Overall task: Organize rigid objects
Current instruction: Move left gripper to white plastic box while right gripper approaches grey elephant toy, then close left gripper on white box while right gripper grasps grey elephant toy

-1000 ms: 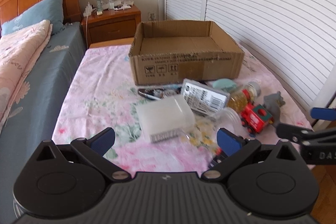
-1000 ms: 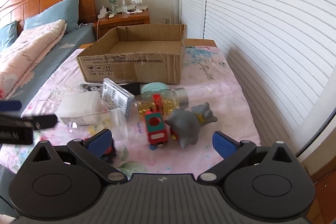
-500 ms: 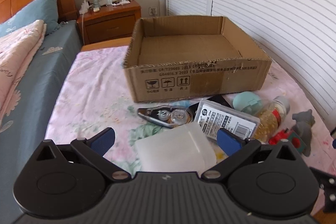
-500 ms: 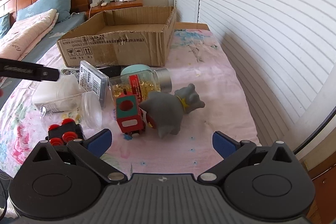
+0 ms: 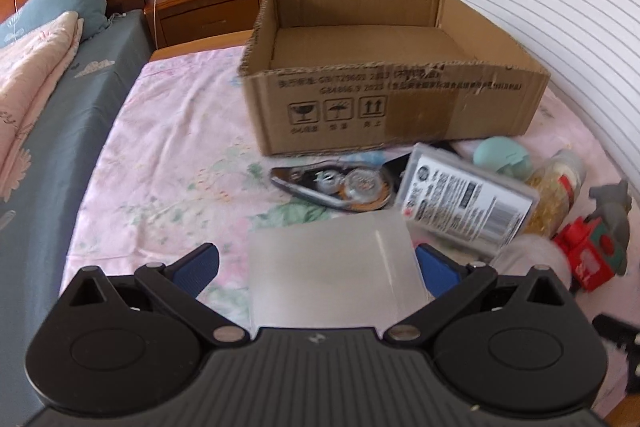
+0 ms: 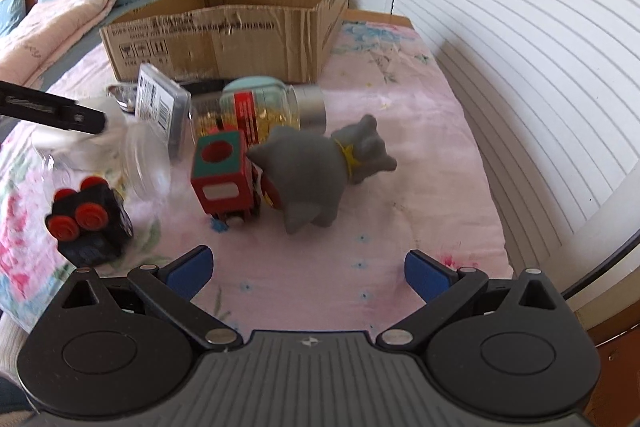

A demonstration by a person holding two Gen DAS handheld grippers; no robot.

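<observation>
Over the pink floral bedspread (image 5: 168, 131), the left claw (image 5: 316, 267) is held low and nearly level, aimed toward the open brown cardboard box (image 5: 392, 115) at the far side of the bed. Its blue-padded fingers (image 5: 196, 269) are spread wide, released, with a frosted translucent plastic box (image 5: 332, 275) lying between them; the right pad sits just beside the box's edge, but whether it touches I cannot tell. That box lies flat, its long axis running across the claw's opening.

Beyond it lie a clear-shelled correction tape dispenser (image 5: 336, 185), long axis left to right, and a flat grey case with a barcode label (image 5: 464, 203), tilted up on the pile.

The right claw (image 6: 310, 273) also hangs low over the bedspread, fingers (image 6: 426, 275) wide apart and empty, pointing at a grey rubber elephant toy (image 6: 316, 167). The elephant stands on its feet with its head toward the right. Touching its rear is a red and green wooden toy train car (image 6: 224, 171), end-on to the camera. Behind these a clear jar of yellow capsules with a silver lid (image 6: 264, 107) lies on its side, lid to the right. A black toy block with red wheels (image 6: 90, 227) rests tipped over near the left finger.
</observation>
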